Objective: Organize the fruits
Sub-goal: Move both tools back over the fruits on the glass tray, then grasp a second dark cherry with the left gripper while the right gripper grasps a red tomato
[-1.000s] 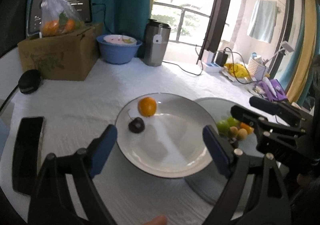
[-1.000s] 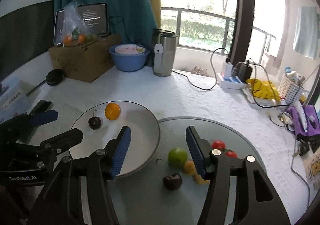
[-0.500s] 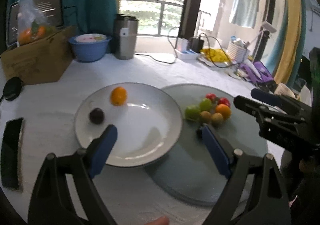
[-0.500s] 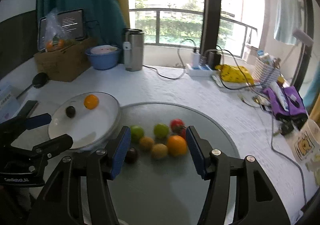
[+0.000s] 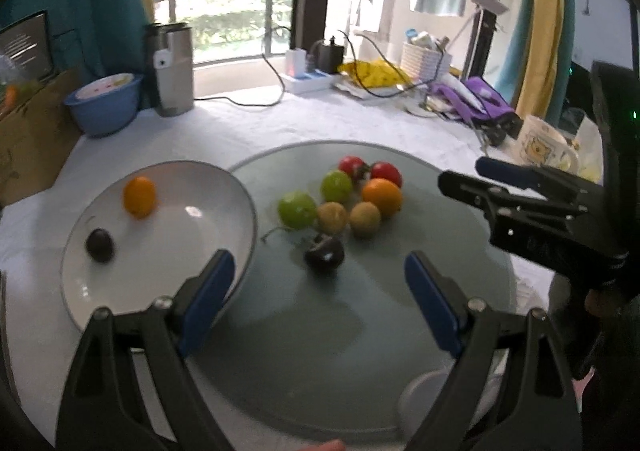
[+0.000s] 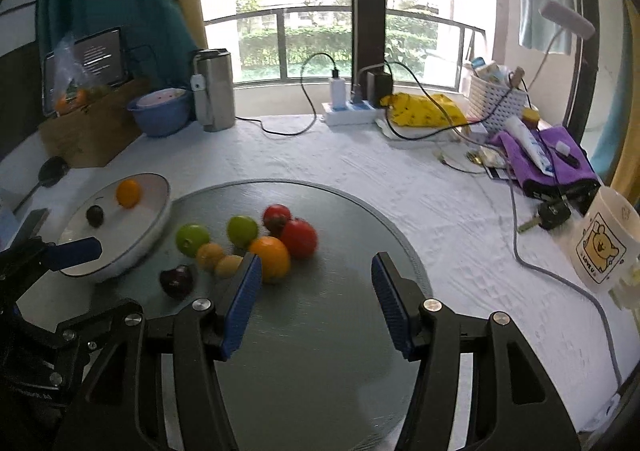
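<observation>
A pile of fruit lies on a round glass disc (image 5: 320,351) (image 6: 344,211): an orange (image 5: 382,196) (image 6: 272,257), two red tomatoes (image 5: 386,173) (image 6: 299,238), two green fruits (image 5: 297,209) (image 6: 193,239), two brownish ones (image 5: 365,218) (image 6: 210,255) and a dark cherry (image 5: 325,254) (image 6: 177,281). To the left, a white plate (image 5: 172,235) (image 6: 160,219) holds a small orange (image 5: 139,196) (image 6: 128,193) and a dark cherry (image 5: 100,245) (image 6: 95,215). My left gripper (image 5: 320,291) hovers open just short of the cherry on the disc. My right gripper (image 6: 316,291) hangs open beside the orange, holding nothing.
At the back stand a blue bowl (image 6: 160,115), a steel flask (image 6: 214,89), a cardboard box (image 6: 92,131) and a power strip (image 6: 348,113) with trailing cables. On the right are a white basket (image 6: 496,103), a purple cloth (image 6: 548,155) and a bear mug (image 6: 600,243).
Both views have swung right, from the white plate to the fruit pile on the glass disc. The jaws of both grippers stand as wide as before.
</observation>
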`<state>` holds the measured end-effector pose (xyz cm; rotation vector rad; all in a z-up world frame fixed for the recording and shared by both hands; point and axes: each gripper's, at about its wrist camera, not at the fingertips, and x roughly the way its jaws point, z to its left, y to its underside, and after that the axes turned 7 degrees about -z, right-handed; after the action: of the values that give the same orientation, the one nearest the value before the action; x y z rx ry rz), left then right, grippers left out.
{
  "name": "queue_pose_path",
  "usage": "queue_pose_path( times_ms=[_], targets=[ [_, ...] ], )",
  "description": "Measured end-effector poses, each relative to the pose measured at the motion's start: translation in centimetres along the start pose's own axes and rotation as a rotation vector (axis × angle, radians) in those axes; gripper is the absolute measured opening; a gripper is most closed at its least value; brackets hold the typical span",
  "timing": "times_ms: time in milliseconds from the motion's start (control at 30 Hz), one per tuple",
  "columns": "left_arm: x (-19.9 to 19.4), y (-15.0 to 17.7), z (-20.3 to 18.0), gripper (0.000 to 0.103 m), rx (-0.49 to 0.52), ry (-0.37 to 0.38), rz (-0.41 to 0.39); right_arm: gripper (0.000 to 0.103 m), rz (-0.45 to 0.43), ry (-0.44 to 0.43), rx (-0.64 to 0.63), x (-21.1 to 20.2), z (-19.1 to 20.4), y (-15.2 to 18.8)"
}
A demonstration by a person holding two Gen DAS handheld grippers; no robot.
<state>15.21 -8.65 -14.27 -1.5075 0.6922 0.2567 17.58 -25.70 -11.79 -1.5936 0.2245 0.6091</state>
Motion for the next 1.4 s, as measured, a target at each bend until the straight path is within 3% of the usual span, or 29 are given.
queue_pose_path(
  times_ms=[233,433,667,1033,1167,1400],
  targets=[
    [2.5,-0.6,-1.6,0.088,0.087,0.030,0.052,0.060,0.030,-0.012,0.029,1.7,-2.1,0.1],
    [5.2,-1.2,-1.6,0.087,0.096,0.032,0.119,0.060,0.058,-0.063,0.026,4.0,-2.0,-1.2],
    [7.0,-1.1,-1.6,0.059,0.144,0.006,0.189,0.060,0.114,-0.137,0.027,7.4,-1.2,-2.4],
    [6.9,-1.1,-1.5,0.044,0.170,0.018,0.188,0.060,0.164,-0.179,0.050,9.6,-1.1,-2.4],
    [6.8,-1.1,-1.4,0.032,0.165,0.019,0.185,0.060,0.186,-0.213,0.096,10.0,-1.7,-2.3],
    [6.5,-1.1,-1.6,0.030,0.174,0.020,0.184,0.060,0.224,-0.271,0.162,10.1,-2.2,-2.2]
  ],
)
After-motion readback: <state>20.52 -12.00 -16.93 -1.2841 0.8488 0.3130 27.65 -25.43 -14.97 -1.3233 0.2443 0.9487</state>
